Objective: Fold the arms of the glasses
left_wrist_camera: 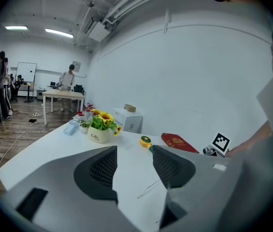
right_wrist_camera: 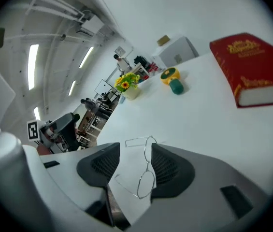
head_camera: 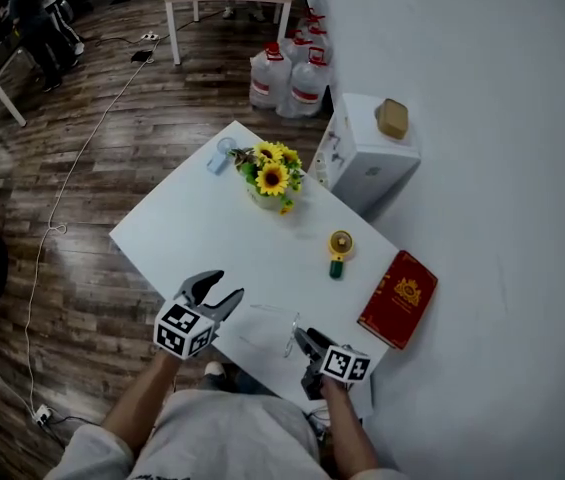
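Note:
The thin wire glasses lie with arms spread on the white table, near its front edge. In the right gripper view the glasses sit between the jaws of my right gripper, their front close to the right-hand pad; the jaws stand apart and do not clamp it. In the head view the right gripper is just right of the glasses. My left gripper hovers to their left, open and empty. One wire arm shows ahead of the left gripper.
A pot of sunflowers stands at the table's middle, a yellow and green tool right of centre, a red book on the right edge, a pale blue item at the back. A white cabinet and water bottles stand beyond.

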Demonstrator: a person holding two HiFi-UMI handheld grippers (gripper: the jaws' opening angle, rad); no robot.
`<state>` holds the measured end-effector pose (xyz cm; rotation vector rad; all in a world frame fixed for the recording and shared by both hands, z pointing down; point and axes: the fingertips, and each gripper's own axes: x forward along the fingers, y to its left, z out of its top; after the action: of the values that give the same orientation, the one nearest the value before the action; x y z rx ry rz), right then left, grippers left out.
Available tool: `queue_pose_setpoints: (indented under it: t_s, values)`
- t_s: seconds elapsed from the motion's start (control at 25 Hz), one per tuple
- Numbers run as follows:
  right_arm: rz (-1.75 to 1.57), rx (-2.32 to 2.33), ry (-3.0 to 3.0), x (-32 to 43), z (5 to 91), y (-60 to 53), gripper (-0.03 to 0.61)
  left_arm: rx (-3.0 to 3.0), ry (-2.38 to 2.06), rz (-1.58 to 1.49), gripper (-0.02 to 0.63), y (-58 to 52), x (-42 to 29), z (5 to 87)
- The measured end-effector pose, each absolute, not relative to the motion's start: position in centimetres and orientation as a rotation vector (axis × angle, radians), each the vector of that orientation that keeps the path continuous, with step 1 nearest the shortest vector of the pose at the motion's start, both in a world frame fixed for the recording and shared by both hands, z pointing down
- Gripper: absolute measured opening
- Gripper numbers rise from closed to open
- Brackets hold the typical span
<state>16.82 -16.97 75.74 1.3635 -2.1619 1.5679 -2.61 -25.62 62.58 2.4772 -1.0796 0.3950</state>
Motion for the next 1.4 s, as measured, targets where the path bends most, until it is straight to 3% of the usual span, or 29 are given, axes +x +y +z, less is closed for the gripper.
queue_pose_setpoints:
  t_s: [0.16,0.4,1.08,1.4]
  values:
    - [1.873,1.301,-2.075,17.2,78.4,-16.2,0.176,2.456,-1.082,0.409,0.227,-25.8,-2.8,63.3]
    - [2.025,1.141,-1.990,15.9,80.4,-15.4,0.153,2.420,-1.105,0.419,0.227,-26.0,-3.4,63.8]
    - [2.098,1.147,-1.902,15.0,81.7,-15.3,0.026,2.366,-1.130,0.422,0.227,-24.4,-4.8,65.2]
    - [1.965,1.166,-1.903,14.7,80.8,-14.5,0.020,2.369,-1.117,0.423,0.227,-23.0,-5.5,65.4]
